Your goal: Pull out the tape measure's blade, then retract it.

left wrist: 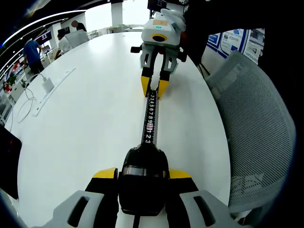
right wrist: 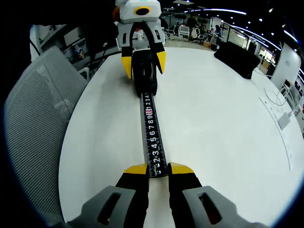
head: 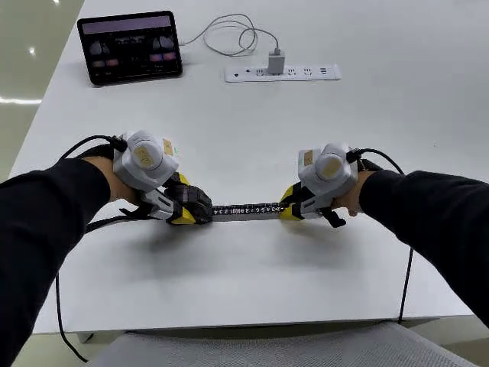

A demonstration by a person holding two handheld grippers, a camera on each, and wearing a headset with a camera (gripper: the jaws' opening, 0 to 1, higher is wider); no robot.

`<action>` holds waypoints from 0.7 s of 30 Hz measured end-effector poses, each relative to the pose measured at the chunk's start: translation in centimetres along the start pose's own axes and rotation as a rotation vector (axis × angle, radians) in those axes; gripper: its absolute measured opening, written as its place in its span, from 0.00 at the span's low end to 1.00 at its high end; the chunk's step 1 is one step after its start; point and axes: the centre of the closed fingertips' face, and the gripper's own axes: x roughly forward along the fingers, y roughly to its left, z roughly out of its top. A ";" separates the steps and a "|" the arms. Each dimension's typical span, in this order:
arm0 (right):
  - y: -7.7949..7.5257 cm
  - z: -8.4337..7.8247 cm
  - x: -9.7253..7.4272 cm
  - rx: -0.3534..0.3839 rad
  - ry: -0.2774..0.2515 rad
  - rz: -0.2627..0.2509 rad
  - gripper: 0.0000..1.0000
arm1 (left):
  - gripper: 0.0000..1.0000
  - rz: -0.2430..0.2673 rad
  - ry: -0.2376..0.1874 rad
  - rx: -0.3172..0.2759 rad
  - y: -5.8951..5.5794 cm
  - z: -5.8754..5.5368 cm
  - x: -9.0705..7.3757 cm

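Observation:
A black tape measure case (head: pixel 194 205) (left wrist: pixel 143 178) (right wrist: pixel 144 75) rests on the white table, held between the yellow-tipped jaws of my left gripper (head: pixel 182 214) (left wrist: pixel 142 173), which is shut on it. Its dark blade (head: pixel 246 209) (left wrist: pixel 150 114) (right wrist: pixel 152 137) with white numbers runs flat along the table toward the right. My right gripper (head: pixel 289 210) (right wrist: pixel 158 169) is shut on the blade's free end. A short length of blade lies between the two grippers.
A tablet (head: pixel 130 46) stands at the back left of the white table (head: pixel 252 115). A power strip (head: pixel 281 73) with a plugged-in charger and coiled cable (head: pixel 233 34) lies at the back. A mesh chair (left wrist: pixel 251 128) (right wrist: pixel 38 128) sits at the near edge.

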 end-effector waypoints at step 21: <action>-0.3 -0.8 -0.9 0.002 0.003 -0.007 0.10 | 0.34 0.002 -0.005 -0.005 -0.1 0.1 0.0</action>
